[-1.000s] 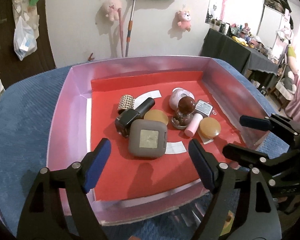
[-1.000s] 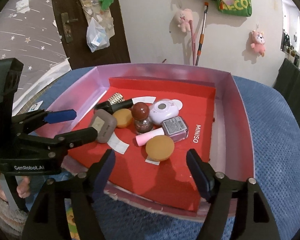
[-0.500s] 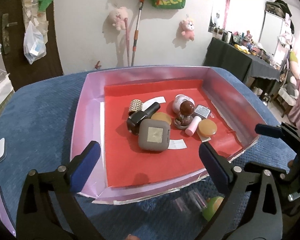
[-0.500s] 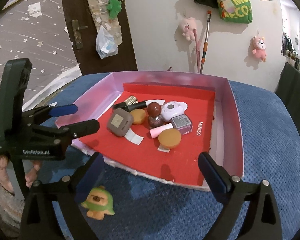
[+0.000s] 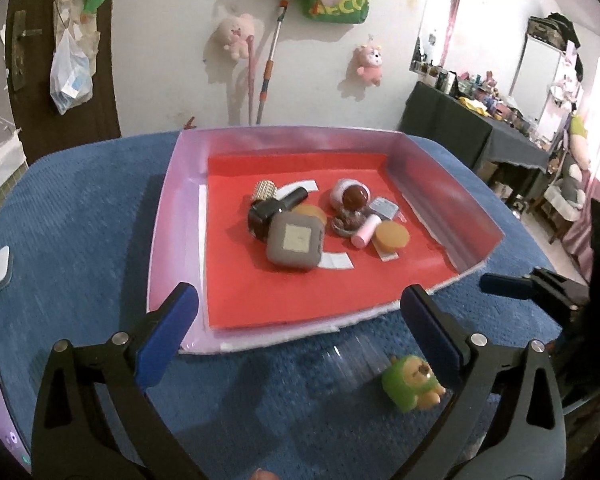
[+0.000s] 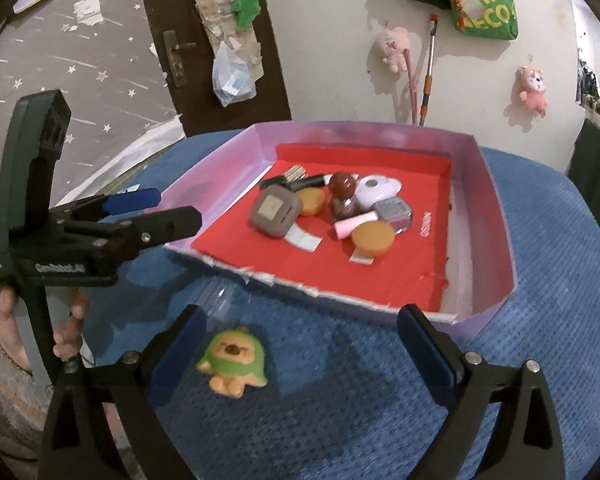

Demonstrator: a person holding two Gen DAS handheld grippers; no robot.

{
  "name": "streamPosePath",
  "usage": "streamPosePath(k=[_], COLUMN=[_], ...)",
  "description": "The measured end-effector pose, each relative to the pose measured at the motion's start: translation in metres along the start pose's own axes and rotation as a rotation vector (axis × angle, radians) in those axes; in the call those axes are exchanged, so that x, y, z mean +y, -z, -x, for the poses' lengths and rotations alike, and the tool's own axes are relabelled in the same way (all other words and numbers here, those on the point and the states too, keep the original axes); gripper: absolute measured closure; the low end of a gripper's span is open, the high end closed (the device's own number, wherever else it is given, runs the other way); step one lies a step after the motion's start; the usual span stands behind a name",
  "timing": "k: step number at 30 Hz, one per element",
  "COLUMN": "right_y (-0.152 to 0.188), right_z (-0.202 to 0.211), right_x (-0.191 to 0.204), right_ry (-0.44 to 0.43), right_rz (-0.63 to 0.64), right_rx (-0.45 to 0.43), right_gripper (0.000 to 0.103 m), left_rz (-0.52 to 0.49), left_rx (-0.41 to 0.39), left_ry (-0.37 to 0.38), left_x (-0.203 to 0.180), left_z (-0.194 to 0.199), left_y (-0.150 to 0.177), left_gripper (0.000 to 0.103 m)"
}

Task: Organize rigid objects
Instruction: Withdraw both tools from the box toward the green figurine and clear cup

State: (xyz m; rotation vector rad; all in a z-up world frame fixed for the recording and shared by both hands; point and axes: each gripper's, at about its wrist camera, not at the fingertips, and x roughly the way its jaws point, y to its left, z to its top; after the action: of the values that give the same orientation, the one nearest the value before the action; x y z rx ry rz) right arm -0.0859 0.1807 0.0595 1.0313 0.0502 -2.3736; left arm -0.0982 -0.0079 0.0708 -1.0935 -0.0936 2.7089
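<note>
tray (image 5: 172,216): pink walls, red floor, on blue cloth | cosmetics pile (image 5: 324,220): clustered mid-tray | green toy (image 5: 412,384): outside, near edge

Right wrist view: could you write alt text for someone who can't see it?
A shallow purple tray with a red floor holds a huddle of small cosmetics on a blue cloth. Nearer, a green and orange toy figure lies outside the tray. The right gripper is open and empty; the left gripper reaches in from the left.

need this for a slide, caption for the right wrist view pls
Open hand-held gripper above a green toy on blue cloth, facing a purple tray of small items.
</note>
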Motion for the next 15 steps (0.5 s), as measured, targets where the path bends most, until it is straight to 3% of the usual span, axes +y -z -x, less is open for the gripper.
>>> streamPosePath(k=[15], right_y=[0.029], right_z=[-0.033], right_x=[0.027], right_ry=[-0.025], right_rz=[0.056], right_rx=[0.096], right_gripper=[0.004], left_rz=[-0.006], left_rx=[0.076], left_ry=[0.044], left_x=[-0.011], left_z=[-0.011], left_y=[0.024], left_gripper=[0.0])
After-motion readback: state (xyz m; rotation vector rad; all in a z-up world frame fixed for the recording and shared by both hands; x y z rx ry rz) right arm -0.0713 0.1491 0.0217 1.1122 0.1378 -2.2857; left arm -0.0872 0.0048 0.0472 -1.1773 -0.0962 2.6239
